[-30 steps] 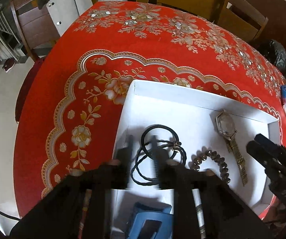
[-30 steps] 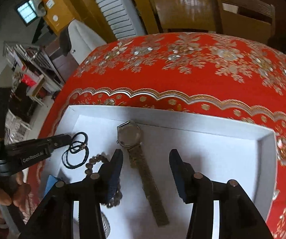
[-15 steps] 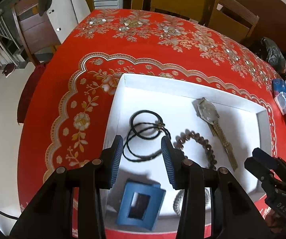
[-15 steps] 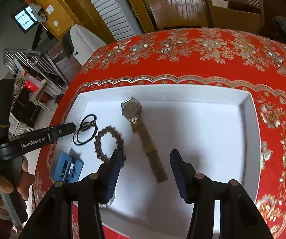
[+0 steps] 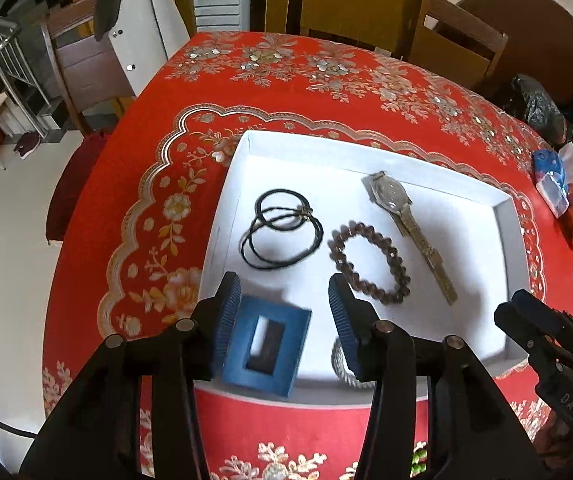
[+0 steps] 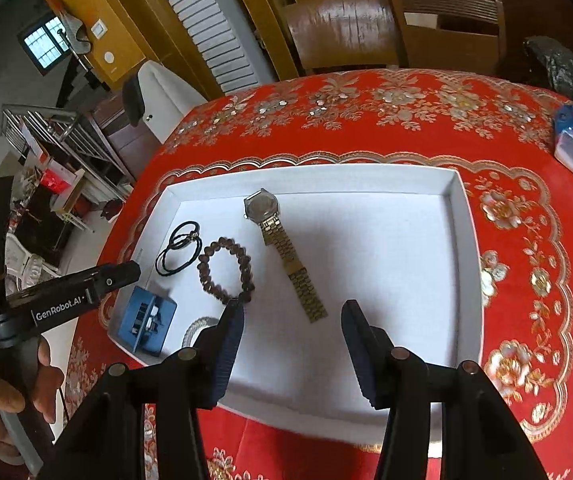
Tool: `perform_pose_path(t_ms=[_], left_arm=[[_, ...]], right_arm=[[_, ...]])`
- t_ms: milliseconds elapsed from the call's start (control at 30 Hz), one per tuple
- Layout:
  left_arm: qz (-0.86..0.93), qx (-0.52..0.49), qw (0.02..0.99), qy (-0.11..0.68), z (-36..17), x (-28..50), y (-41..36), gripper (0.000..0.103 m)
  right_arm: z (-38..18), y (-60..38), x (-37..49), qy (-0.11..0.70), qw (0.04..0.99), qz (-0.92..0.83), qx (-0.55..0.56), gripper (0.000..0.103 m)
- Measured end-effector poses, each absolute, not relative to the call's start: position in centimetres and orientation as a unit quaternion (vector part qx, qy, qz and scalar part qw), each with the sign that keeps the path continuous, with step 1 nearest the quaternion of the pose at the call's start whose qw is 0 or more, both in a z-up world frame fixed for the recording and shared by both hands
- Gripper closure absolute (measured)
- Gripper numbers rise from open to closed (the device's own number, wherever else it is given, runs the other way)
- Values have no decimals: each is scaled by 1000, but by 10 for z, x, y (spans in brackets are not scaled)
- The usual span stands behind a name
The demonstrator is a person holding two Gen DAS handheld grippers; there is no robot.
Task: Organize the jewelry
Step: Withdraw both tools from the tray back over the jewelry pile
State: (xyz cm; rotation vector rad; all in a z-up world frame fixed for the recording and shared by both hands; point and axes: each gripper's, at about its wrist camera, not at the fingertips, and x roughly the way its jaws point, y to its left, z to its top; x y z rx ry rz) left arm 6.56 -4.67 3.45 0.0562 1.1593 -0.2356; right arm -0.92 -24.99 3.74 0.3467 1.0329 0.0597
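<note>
Both jaws standing spread and empty, left gripper (image 5: 282,296) having just been opening, I'm hovering right gripper (image 6: 292,322) over white tray (image 6: 462,240), black cord (image 5: 282,236) lying loose.

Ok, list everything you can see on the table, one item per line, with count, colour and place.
tray: one, white, on the tablecloth
tablecloth: one, red with gold flowers, covers the table
cord loops: one bundle, black, left in the tray
bead bracelet: one, brown, mid tray
watch: one, gold band, right of the bracelet
clip: one, blue, near left corner of the tray
silvery piece: one, near edge, partly hidden
left tongs: open, have just been opening, nothing between
right tongs: open, empty
</note>
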Motion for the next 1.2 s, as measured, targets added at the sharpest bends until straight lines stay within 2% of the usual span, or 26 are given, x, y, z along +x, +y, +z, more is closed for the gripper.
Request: perform_pose_path(t_ms=[1033, 1200], left_arm=[[-119, 45, 848, 515, 60, -74, -65, 57], [-121, 46, 849, 512, 61, -93, -69, 57]], right_arm=[[58, -259, -150, 487, 860, 15, 150, 53], [58, -261, -175, 488, 862, 16, 137, 44]])
